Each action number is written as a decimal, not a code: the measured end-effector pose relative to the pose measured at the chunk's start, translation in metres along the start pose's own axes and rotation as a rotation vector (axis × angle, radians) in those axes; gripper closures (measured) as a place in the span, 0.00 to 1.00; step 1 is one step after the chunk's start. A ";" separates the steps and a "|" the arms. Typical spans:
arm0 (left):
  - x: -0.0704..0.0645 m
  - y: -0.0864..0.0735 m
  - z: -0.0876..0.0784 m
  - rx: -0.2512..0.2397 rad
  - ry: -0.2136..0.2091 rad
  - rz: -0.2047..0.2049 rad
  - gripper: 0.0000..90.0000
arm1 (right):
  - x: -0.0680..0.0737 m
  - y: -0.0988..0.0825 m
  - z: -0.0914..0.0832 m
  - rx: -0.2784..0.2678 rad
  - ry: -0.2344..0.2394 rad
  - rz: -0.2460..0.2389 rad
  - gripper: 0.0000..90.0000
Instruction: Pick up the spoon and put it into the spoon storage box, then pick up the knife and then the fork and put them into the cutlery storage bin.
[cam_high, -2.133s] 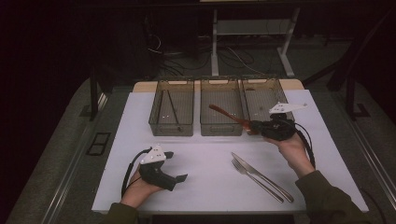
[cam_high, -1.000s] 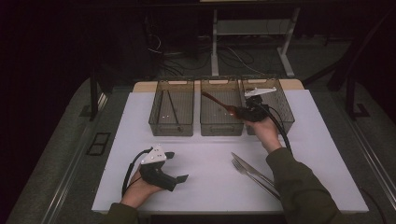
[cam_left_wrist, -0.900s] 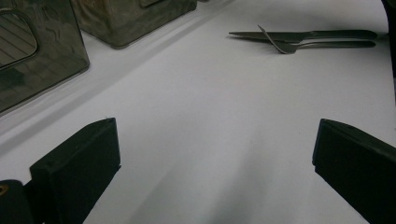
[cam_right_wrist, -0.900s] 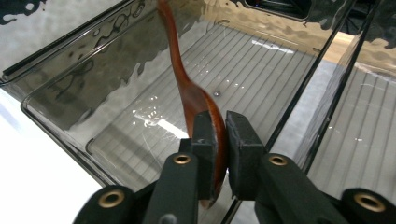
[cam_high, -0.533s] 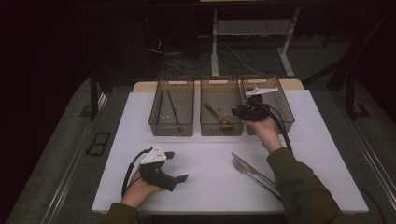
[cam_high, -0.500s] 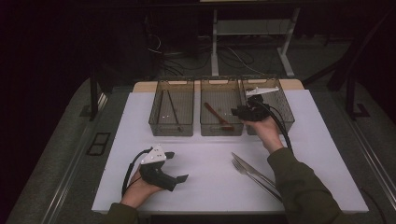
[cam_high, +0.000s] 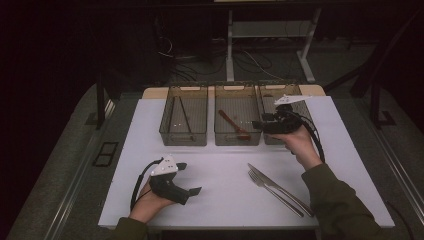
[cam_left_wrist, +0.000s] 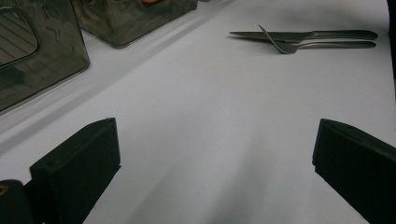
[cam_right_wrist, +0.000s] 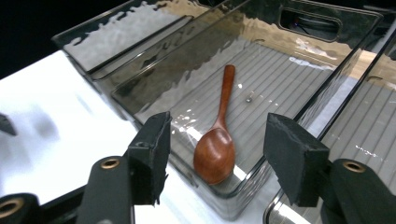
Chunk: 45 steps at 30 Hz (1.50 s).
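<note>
1. Three smoked, see-through bins stand side by side at the far edge of the white counter (cam_high: 225, 175). The left bin (cam_high: 183, 121) holds thin dark sticks, probably chopsticks; too dim to confirm.
2. The middle bin (cam_high: 238, 121) holds one wooden spoon (cam_high: 234, 125), lying flat on the ribbed floor, bowl toward the person, handle angled to the far end.
3. The right bin (cam_high: 285, 95) is largely covered by the right hand; contents cannot be made out.
4. The right tongs (cam_high: 260, 125) hover over the near right corner of the middle bin. Their jaws have just been opening and stand well apart, nothing between them. In the right gripper view the spoon (cam_right_wrist: 218, 140) lies below and beyond the pads (cam_right_wrist: 152, 154), clear of both.
5. The left tongs (cam_high: 192, 189) rest near the counter's near left edge, jaws wide open and empty, over bare counter.
6. A fork (cam_high: 275, 191) and a table knife (cam_high: 282, 187) lie side by side, touching or nearly so, on the counter near the right forearm.
7. The room beyond the counter is dark.
</note>
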<state>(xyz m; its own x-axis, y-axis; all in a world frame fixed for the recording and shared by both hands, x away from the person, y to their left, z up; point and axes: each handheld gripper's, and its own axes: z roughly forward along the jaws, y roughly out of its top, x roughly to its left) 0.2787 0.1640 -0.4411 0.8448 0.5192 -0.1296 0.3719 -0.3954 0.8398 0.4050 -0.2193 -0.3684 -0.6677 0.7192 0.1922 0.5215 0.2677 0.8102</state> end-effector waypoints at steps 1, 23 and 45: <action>0.000 0.000 0.000 0.000 0.000 0.000 0.00 | 0.000 -0.001 -0.002 0.002 0.005 -0.003 0.44; 0.000 0.000 0.000 -0.003 -0.002 -0.002 0.00 | -0.001 -0.047 -0.042 0.036 0.075 -0.060 0.40; 0.000 0.000 -0.001 -0.004 0.001 -0.002 0.00 | 0.007 -0.082 -0.075 0.082 0.102 -0.089 0.38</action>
<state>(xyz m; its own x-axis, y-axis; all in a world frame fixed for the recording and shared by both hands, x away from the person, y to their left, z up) 0.2787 0.1652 -0.4400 0.8439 0.5204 -0.1306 0.3718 -0.3918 0.8416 0.3179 -0.2846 -0.3920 -0.7616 0.6225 0.1803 0.4966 0.3818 0.7795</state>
